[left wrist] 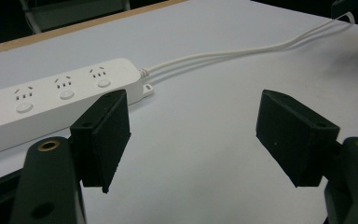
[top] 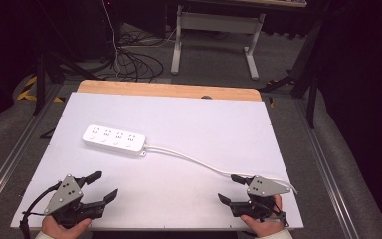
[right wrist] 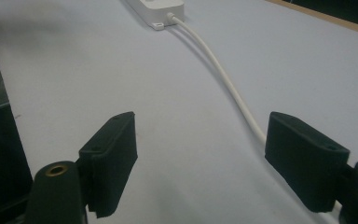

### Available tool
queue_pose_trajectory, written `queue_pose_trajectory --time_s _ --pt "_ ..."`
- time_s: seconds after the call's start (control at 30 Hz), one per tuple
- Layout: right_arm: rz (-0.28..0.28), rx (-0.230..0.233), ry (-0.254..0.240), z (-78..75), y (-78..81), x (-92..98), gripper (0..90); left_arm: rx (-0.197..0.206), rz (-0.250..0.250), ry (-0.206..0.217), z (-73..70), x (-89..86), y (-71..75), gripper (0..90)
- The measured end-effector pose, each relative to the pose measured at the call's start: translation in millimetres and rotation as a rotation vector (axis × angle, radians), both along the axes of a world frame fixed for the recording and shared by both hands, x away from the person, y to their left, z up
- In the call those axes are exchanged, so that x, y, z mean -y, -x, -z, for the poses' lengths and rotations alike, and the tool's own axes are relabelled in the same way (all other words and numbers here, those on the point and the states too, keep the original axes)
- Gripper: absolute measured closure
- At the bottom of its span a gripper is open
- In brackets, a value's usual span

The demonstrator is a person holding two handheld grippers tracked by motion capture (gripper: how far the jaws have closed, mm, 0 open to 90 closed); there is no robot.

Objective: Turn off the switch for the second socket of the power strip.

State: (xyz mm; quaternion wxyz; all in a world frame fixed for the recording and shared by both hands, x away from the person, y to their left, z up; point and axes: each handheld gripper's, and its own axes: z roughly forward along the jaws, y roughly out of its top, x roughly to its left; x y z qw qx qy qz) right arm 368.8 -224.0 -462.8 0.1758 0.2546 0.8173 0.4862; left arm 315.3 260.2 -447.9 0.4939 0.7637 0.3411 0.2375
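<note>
White power strip (top: 114, 140) cord (top: 199, 160) end hidden behind right tongs (top: 229, 189); both tongs wide, empty.

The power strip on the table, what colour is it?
White, cord included. The power strip shows best in the left gripper view.

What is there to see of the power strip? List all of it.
The power strip is a long white bar, plastic by its look, with rounded ends. It lies flat on the white table, left of centre, slanted a little. Its top bears a row of socket groups, each with a round button beside it. Nothing is plugged in. A white cord leaves its right end toward the right claw. Neither claw touches the strip.
</note>
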Motion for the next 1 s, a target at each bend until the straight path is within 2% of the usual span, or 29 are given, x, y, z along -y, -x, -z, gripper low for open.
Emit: queue_pose_trajectory --time_s 0.27,0.37,0.4,0.47,0.63,1.0 --pt "-0.002 -0.004 0.004 0.6 -0.2 -0.7 25.1 -0.014 0.018 -0.009 -2.5 -0.6 -2.1 28.7" --pt "-0.002 -0.004 0.004 0.4 -0.1 -0.8 25.2 -0.019 0.019 -0.033 -4.2 0.6 -3.1 30.0" --pt "-0.001 -0.003 0.008 0.6 -0.1 -0.9 25.2 -0.024 0.017 -0.053 -6.4 1.1 -4.1 32.7" --pt "-0.001 -0.005 0.011 1.0 -0.3 -1.1 25.3 -0.018 0.013 -0.061 -9.7 1.0 -5.2 36.1" --pt "-0.005 -0.005 0.015 1.6 -0.2 -2.5 25.3 -0.017 0.007 -0.047 -17.1 -0.1 -10.6 39.7" --pt "-0.004 -0.009 0.020 2.2 -0.4 -2.2 25.4 -0.049 -0.015 -0.018 -32.9 -2.8 -32.5 41.4"
